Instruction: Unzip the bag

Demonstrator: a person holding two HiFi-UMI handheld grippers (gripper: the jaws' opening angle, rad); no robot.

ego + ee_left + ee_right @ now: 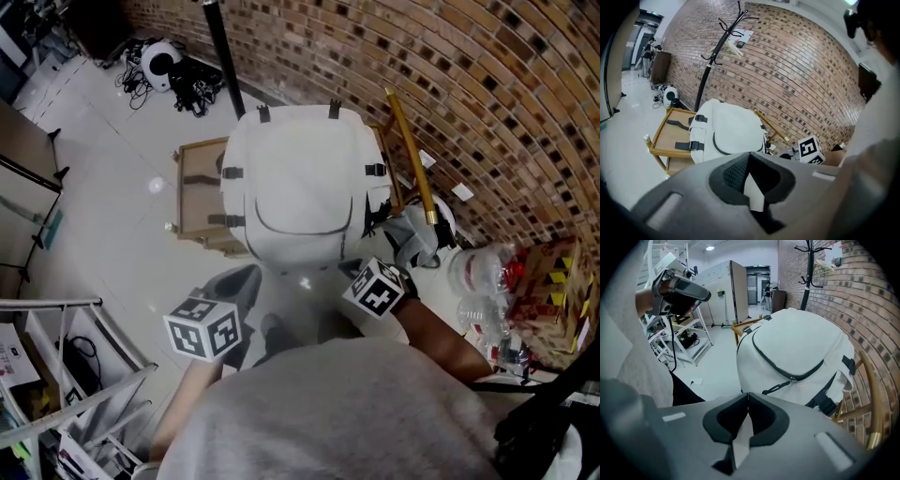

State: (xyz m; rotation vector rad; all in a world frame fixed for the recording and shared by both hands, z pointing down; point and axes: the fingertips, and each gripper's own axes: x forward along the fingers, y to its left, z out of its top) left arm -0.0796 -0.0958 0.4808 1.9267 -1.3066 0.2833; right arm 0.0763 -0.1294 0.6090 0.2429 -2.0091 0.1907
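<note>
A white backpack (300, 192) with dark straps stands upright on a low wooden chair (195, 202) by the brick wall. A dark curved zipper crosses its front pocket, and the zipper pull (792, 379) trails a short black cord. My right gripper (748, 393) is shut and empty, just short of the pack's lower front, apart from the pull. My left gripper (749, 153) is also shut with nothing in it, farther back from the backpack (729, 131). Both marker cubes show in the head view, the left cube (202, 328) and the right cube (378, 288).
A black coat stand (715, 51) rises behind the chair against the brick wall. A yellow rod (410, 155) leans to the pack's right, with plastic bottles (478, 281) beyond it. A metal rack (56, 375) stands at the left, and cables (192, 84) lie on the floor.
</note>
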